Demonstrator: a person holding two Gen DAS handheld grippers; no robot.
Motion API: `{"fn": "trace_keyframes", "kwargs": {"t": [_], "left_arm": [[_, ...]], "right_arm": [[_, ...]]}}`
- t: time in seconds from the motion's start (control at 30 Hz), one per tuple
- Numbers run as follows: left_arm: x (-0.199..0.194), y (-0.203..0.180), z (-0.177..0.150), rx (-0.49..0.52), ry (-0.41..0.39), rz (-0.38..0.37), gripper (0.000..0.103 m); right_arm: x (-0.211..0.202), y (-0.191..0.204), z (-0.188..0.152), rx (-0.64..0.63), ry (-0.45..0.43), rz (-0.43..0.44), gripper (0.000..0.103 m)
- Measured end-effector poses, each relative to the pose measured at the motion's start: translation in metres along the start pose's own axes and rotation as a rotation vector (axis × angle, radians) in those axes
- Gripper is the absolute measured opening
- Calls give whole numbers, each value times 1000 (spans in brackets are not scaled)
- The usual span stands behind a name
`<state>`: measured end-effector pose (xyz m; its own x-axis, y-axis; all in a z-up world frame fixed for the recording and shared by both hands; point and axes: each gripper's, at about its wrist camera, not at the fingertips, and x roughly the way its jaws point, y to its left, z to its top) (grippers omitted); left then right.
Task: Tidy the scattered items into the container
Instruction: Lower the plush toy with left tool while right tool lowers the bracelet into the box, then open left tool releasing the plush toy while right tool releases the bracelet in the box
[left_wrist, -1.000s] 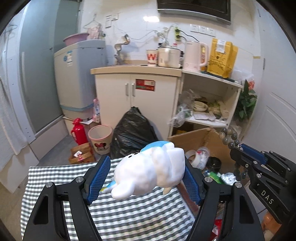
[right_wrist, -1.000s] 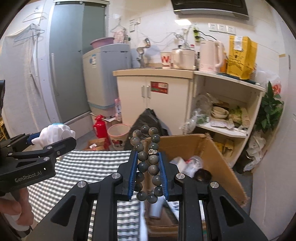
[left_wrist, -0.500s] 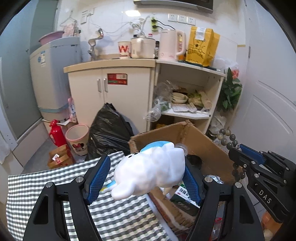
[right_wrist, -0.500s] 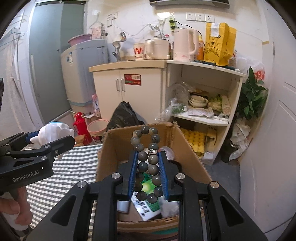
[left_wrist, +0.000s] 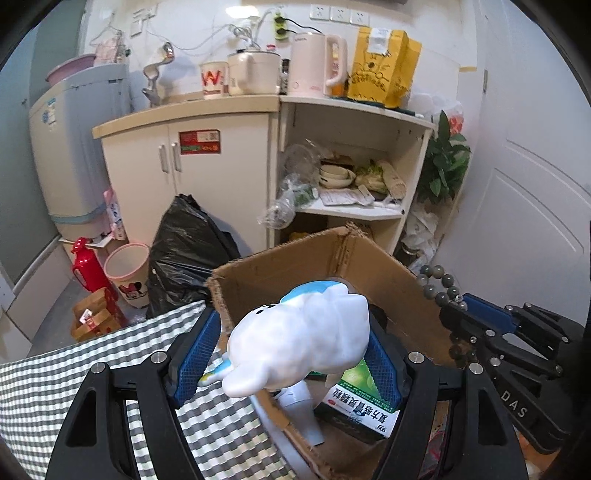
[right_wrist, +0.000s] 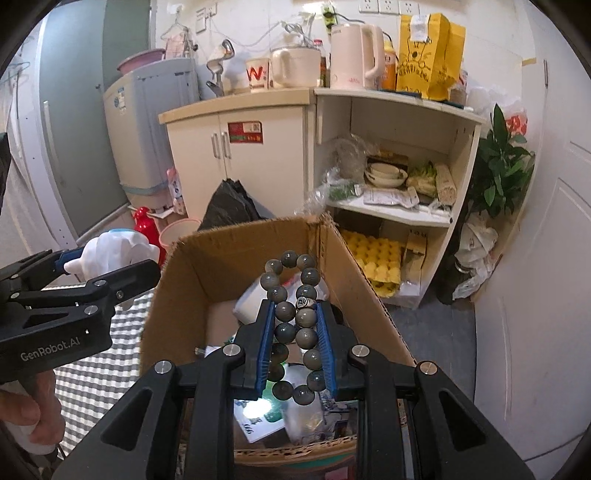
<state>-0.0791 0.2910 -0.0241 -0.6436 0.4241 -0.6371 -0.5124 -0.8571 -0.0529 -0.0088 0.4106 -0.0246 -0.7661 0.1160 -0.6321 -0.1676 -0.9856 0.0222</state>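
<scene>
While my left gripper (left_wrist: 291, 354) has its jaws clamped on the white plush toy (left_wrist: 299, 341), it hangs over the near left corner of the cardboard box (left_wrist: 295, 262), at the edge of the checked counter (left_wrist: 218, 439). My right gripper (right_wrist: 295, 345) has its jaws pressed together on the bead bracelet (right_wrist: 293, 321), held upright above the open box. Inside the box lie a green medicine carton (left_wrist: 360, 398) and other packets. A hand (right_wrist: 27, 417) grips the left handle.

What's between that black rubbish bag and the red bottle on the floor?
A pink bin stands between the black bag and red bottle, seen in the left wrist view.
</scene>
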Motion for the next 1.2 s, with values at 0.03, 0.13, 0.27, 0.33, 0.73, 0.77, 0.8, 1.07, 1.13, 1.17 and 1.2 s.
{"fn": "trace_keyframes", "kwargs": {"t": [0.03, 0.13, 0.27, 0.33, 0.73, 0.77, 0.8, 1.07, 1.13, 1.17, 1.2], "left_arm": [[5, -2, 0, 9, 7, -6, 77], [23, -9, 0, 36, 33, -24, 77], [43, -13, -1, 41, 61, -37, 77], [54, -15, -1, 44, 77, -43, 77], [92, -12, -5, 31, 141, -55, 77], [93, -13, -5, 32, 143, -56, 77], [93, -13, -5, 33, 143, -58, 77], [82, -15, 0, 34, 126, -49, 77], [74, -13, 3, 28, 110, -43, 77], [69, -12, 5, 24, 101, -38, 77], [65, -11, 7, 21, 93, -33, 77]], "right_arm": [[5, -2, -1, 1, 10, -1, 23], [16, -8, -3, 5, 30, -3, 23], [33, -13, -3, 10, 62, 0, 23], [42, -15, -3, 13, 75, 1, 23], [68, -19, -5, 9, 113, 7, 23], [68, -20, -5, 9, 113, 8, 23], [68, -20, -5, 12, 111, 6, 23], [54, -20, -2, 20, 84, 1, 23], [48, -19, 1, 19, 69, 0, 23], [44, -18, 3, 19, 61, 1, 23], [41, -17, 4, 19, 53, 2, 23]]}}
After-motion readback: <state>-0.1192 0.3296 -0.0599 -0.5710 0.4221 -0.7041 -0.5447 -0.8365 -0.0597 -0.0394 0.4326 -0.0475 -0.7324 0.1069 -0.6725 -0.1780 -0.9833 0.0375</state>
